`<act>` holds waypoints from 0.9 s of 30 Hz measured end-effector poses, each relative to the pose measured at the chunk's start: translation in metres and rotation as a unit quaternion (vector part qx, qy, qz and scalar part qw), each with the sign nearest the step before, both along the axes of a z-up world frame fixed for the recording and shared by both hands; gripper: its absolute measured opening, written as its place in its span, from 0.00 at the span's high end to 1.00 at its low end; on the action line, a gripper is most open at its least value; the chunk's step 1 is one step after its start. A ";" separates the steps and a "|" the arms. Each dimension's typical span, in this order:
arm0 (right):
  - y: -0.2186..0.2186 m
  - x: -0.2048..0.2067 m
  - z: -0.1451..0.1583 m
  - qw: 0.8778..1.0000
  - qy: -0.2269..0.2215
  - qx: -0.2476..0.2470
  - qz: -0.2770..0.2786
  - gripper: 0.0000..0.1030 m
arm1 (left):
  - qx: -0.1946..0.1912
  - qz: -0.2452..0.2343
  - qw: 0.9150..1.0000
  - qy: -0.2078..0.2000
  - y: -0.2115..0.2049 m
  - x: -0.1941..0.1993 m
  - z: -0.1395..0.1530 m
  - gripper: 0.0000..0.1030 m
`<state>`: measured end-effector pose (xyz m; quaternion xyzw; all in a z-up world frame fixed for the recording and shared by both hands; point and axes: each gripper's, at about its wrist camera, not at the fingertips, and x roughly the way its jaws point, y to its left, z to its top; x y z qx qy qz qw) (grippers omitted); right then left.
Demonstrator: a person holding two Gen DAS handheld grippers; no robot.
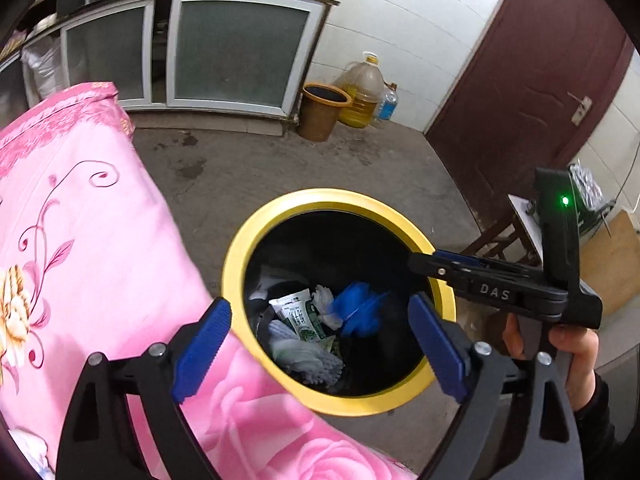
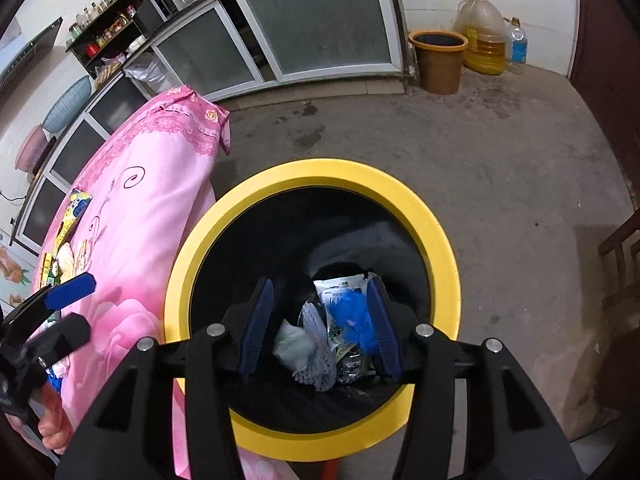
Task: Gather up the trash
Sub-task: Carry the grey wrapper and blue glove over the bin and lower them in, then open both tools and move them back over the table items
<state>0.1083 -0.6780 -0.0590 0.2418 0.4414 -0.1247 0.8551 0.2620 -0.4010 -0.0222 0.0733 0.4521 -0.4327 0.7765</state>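
Observation:
A black trash bin with a yellow rim (image 1: 256,228) (image 2: 224,196) stands on the floor beside a table draped in a pink floral cloth (image 1: 100,248) (image 2: 148,208). Inside lie a blue glove (image 1: 360,308) (image 2: 354,318), a white-green packet (image 1: 298,312) (image 2: 340,286), white mesh foam (image 1: 316,360) (image 2: 316,356) and other scraps. My left gripper (image 1: 320,350) is open and empty above the bin's near rim. My right gripper (image 2: 320,330) is open and empty over the bin mouth; it also shows in the left wrist view (image 1: 432,264). More wrappers (image 2: 74,208) lie on the cloth at the far left.
A brown bucket (image 1: 322,110) (image 2: 438,60), an oil jug (image 1: 362,92) (image 2: 482,36) and a water bottle (image 2: 518,46) stand by the cabinet (image 1: 232,52) on the concrete floor. A dark red door (image 1: 532,92) is at right, with a wooden stool (image 1: 504,240) near it.

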 end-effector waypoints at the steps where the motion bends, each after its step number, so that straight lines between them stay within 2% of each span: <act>1: 0.000 -0.001 0.001 1.000 -0.002 0.002 -0.001 0.55 | -0.003 0.004 1.000 -0.003 0.005 0.001 0.003 0.16; 9: 0.019 -0.004 0.020 1.000 -0.018 -0.008 0.015 0.55 | -0.040 0.024 0.998 -0.032 0.063 -0.009 0.034 0.15; 14: 0.044 0.003 0.032 0.999 -0.028 -0.015 0.039 0.54 | -0.057 0.037 0.996 -0.063 0.121 -0.017 0.056 0.14; 22: 0.102 0.028 0.052 0.993 -0.045 -0.027 0.101 0.54 | -0.050 0.083 0.990 -0.105 0.232 -0.041 0.074 0.13; 27: 0.157 0.042 0.061 0.985 -0.057 -0.017 0.162 0.54 | -0.032 0.128 0.985 -0.109 0.305 -0.052 0.065 0.12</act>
